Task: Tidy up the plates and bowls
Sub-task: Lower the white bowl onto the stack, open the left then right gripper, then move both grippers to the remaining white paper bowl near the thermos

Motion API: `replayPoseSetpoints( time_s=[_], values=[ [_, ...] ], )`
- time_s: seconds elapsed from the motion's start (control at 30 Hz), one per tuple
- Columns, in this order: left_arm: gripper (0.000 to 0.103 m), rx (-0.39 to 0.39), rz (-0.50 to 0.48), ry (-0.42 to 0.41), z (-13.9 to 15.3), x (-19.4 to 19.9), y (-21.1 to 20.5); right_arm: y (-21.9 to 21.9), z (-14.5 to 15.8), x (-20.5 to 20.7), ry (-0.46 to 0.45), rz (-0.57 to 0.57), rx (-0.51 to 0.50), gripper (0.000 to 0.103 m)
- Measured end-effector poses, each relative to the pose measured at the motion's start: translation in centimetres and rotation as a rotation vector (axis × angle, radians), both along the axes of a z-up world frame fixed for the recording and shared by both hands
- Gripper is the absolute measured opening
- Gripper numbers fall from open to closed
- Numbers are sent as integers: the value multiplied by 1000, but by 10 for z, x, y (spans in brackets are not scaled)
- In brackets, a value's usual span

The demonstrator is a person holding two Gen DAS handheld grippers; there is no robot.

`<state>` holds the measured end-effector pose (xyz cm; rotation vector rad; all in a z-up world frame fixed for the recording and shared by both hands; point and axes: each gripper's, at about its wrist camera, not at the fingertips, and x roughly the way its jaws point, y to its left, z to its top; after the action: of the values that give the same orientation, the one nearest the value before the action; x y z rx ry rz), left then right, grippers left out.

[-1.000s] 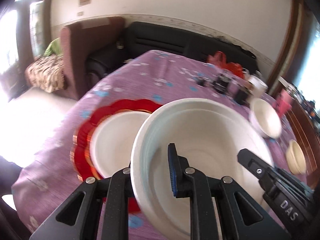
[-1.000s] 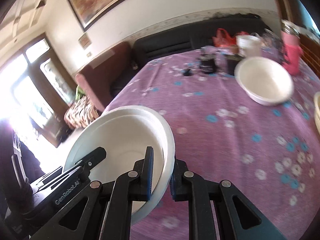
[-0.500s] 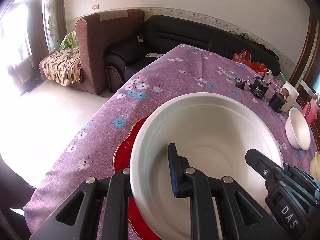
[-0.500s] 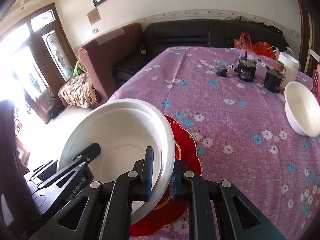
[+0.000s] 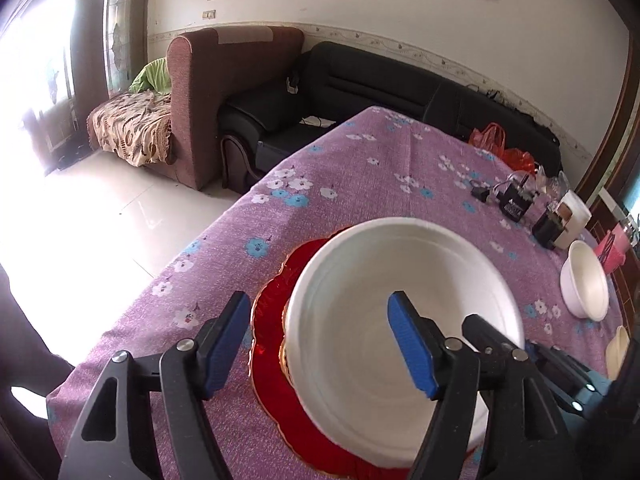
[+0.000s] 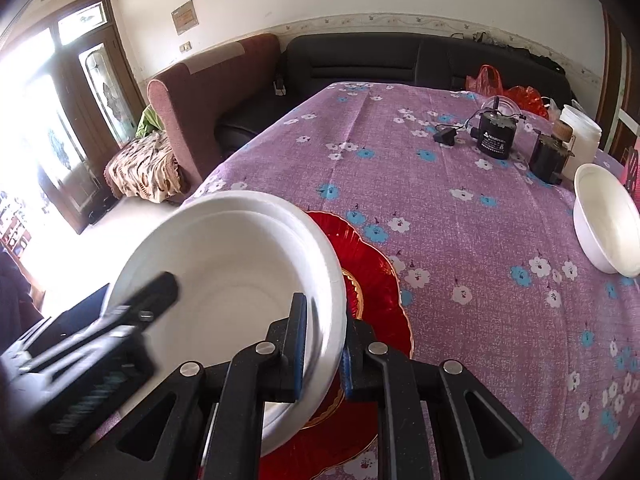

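Observation:
A large white bowl (image 5: 404,320) sits over a red plate (image 5: 272,312) on the purple flowered tablecloth. My left gripper (image 5: 320,344) is open, its fingers spread either side of the bowl's near rim, not touching it. In the right wrist view my right gripper (image 6: 322,344) is shut on the rim of the white bowl (image 6: 224,264), which tilts a little above the red plate (image 6: 372,280). The left gripper appears blurred at the lower left of that view.
A smaller white bowl (image 6: 606,220) stands at the right of the table, also in the left wrist view (image 5: 584,284). A cream bowl (image 5: 618,352) lies nearer. Black gadgets (image 6: 494,136), a white tub (image 6: 580,132) and a pink item (image 5: 610,250) stand at the far right.
My left gripper has let go of the bowl's rim and opened wide. The bowl has come down over the red plate, covering the white bowl seen there earlier. My right gripper still holds the rim.

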<state>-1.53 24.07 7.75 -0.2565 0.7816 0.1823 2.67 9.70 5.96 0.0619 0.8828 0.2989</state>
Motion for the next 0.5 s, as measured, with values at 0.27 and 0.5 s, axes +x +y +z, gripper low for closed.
replayPoseSetpoints(
  time_s=[0.27, 0.5],
  values=[
    [79, 43, 0, -46, 20, -29, -14, -21, 20, -13, -69, -32, 55, 45],
    [79, 123, -61, -48, 26, -46, -49, -59, 37, -44, -108, -59, 84, 55]
  ],
)
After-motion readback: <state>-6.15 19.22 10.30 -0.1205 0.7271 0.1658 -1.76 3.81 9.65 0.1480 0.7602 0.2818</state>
